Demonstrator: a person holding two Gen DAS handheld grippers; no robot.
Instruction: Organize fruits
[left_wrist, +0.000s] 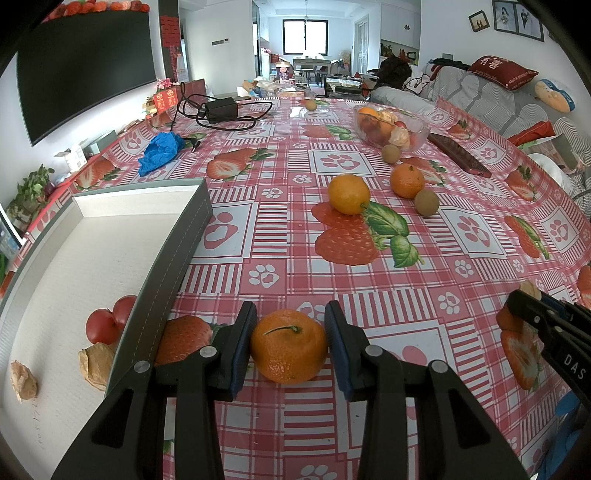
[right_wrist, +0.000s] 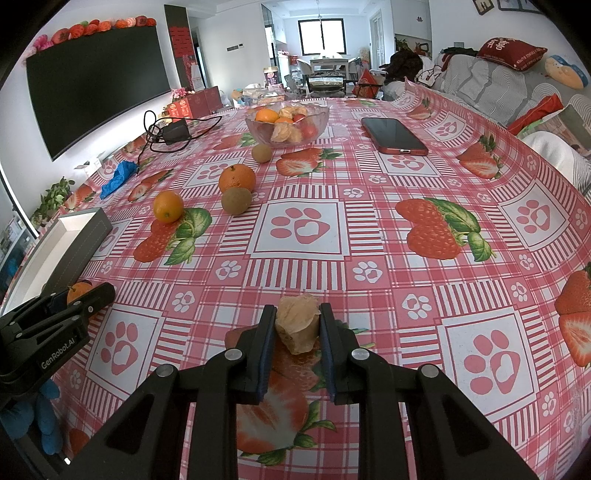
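The left gripper (left_wrist: 290, 341) is clamped on a mandarin (left_wrist: 289, 350) at the bottom centre of its view, resting on the tablecloth (left_wrist: 369, 258). The grey tray (left_wrist: 177, 251) lies just beside it, to the left of the frame, its long wall running up toward the middle, so this hand is by far the nearer one. The right gripper (right_wrist: 297, 332) is clamped on a papery husked fruit (right_wrist: 297, 326) at lower centre, well apart from the tray (right_wrist: 85, 225) at left.
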